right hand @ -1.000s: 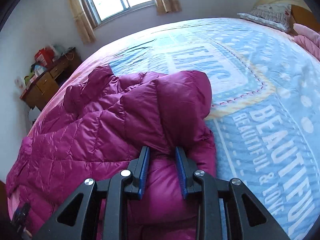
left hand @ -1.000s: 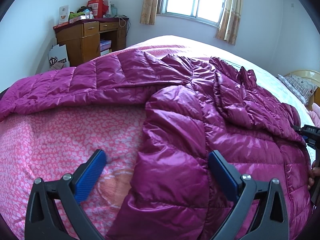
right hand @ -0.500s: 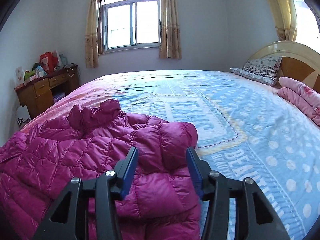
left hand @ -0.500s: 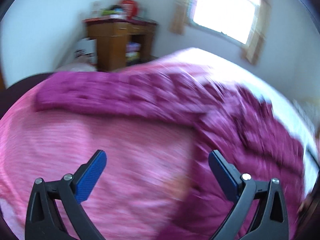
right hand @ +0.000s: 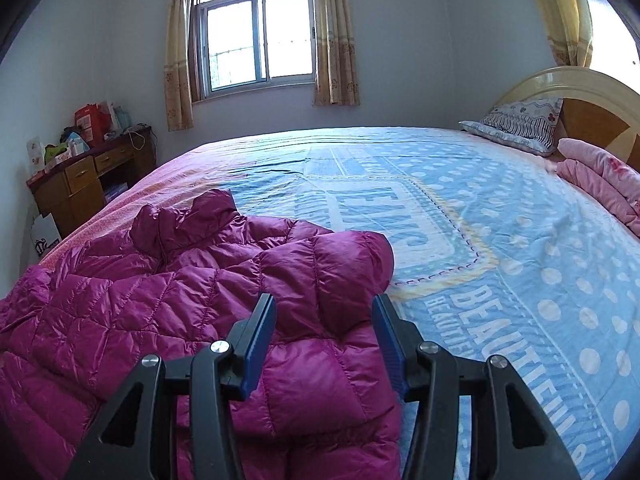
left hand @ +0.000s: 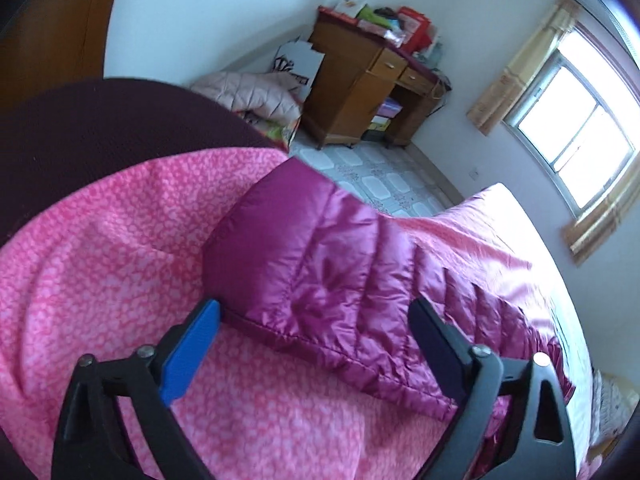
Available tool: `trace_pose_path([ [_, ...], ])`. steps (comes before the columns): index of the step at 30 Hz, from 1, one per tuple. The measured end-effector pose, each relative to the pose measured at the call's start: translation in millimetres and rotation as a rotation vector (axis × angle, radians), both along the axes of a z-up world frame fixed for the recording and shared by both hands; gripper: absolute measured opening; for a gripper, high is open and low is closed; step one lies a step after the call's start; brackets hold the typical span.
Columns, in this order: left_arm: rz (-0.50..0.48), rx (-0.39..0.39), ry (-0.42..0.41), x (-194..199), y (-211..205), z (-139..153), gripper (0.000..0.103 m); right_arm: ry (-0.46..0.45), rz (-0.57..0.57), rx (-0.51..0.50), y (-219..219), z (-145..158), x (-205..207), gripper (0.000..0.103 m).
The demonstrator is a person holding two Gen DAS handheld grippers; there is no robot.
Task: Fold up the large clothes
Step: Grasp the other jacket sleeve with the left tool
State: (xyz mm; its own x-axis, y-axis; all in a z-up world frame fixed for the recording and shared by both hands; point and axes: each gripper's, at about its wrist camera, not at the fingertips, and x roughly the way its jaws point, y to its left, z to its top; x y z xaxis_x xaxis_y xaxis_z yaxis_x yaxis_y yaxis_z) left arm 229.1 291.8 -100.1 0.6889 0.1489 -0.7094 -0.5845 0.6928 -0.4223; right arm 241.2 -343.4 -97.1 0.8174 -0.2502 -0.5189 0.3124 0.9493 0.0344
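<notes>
A magenta quilted down jacket (right hand: pixel 168 304) lies on the bed, one sleeve folded over its body. In the left wrist view the other sleeve (left hand: pixel 320 264) stretches out flat over the pink bedspread (left hand: pixel 92 264), its cuff end nearest me. My left gripper (left hand: pixel 316 336) is open and empty, its fingers on either side of the sleeve's near edge by the cuff. My right gripper (right hand: pixel 324 340) is open and empty, just above the folded sleeve (right hand: pixel 344 268), not holding it.
The bed has a blue patterned cover (right hand: pixel 500 240), a pillow (right hand: pixel 520 124) and a folded pink blanket (right hand: pixel 600 184) by the headboard. A wooden desk (left hand: pixel 372 96) with clutter stands beyond the bed's edge, with a tiled floor (left hand: pixel 380 176) and a pink garment (left hand: pixel 248 92) near it.
My right gripper has opened and let go of the folded sleeve, then lifted back. My left gripper has swung left from the jacket body to the cuff end of the outstretched sleeve.
</notes>
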Motion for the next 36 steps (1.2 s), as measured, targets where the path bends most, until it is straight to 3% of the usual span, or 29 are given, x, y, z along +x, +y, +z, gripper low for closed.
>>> trace_pose_path([
  [2, -0.005, -0.013, 0.003, 5.1, -2.2, -6.1, 0.075, 0.004, -0.002, 0.004, -0.7, -0.9, 0.5, 0.051],
  [4, 0.001, 0.016, 0.008, 6.8, -3.6, -6.5, 0.07, 0.006, -0.007, 0.009, -1.6, -1.6, 1.0, 0.051],
  [9, 0.021, -0.006, 0.009, 3.8, -0.7, -5.9, 0.067, 0.014, -0.017, 0.021, -4.1, -3.4, 1.5, 0.051],
  [15, 0.044, 0.028, 0.004, 2.3, 6.1, -3.6, 0.045, 0.01, -0.018, 0.023, -4.6, -3.5, 0.4, 0.051],
  [18, 0.041, -0.021, -0.02, -1.9, 10.6, -2.5, 0.05, 0.009, -0.018, 0.023, -4.6, -3.4, 0.5, 0.051],
  [20, 0.052, -0.083, -0.041, -6.6, 15.4, -3.2, 0.073, 0.007, -0.019, 0.026, -5.3, -3.2, 0.0, 0.051],
  [22, 0.08, -0.129, -0.062, -12.3, 20.9, -5.3, 0.09, 0.006, -0.019, 0.029, -5.8, -3.4, -0.4, 0.051],
  [23, 0.103, -0.152, -0.09, -15.1, 23.8, -6.7, 0.092, 0.007, -0.019, 0.029, -6.0, -3.5, -0.4, 0.051],
  [27, 0.159, -0.179, -0.112, -20.6, 35.0, -10.7, 0.092, 0.008, -0.018, 0.03, -6.5, -3.6, -0.2, 0.051],
  [32, 0.144, -0.118, -0.07, 0.2, 32.7, -7.0, 0.089, 0.016, -0.016, 0.03, -7.0, -4.3, 1.1, 0.051],
  [33, 0.144, -0.106, -0.063, 4.7, 32.1, -6.4, 0.086, 0.017, -0.016, 0.029, -6.9, -4.5, 1.3, 0.051],
  [34, 0.134, -0.099, -0.062, 5.3, 29.3, -6.0, 0.07, 0.018, -0.016, 0.028, -6.8, -4.5, 1.4, 0.051],
  [36, 0.13, -0.047, -0.019, 13.2, 27.6, -5.2, 0.056, 0.02, -0.016, 0.027, -6.6, -4.7, 1.9, 0.051],
])
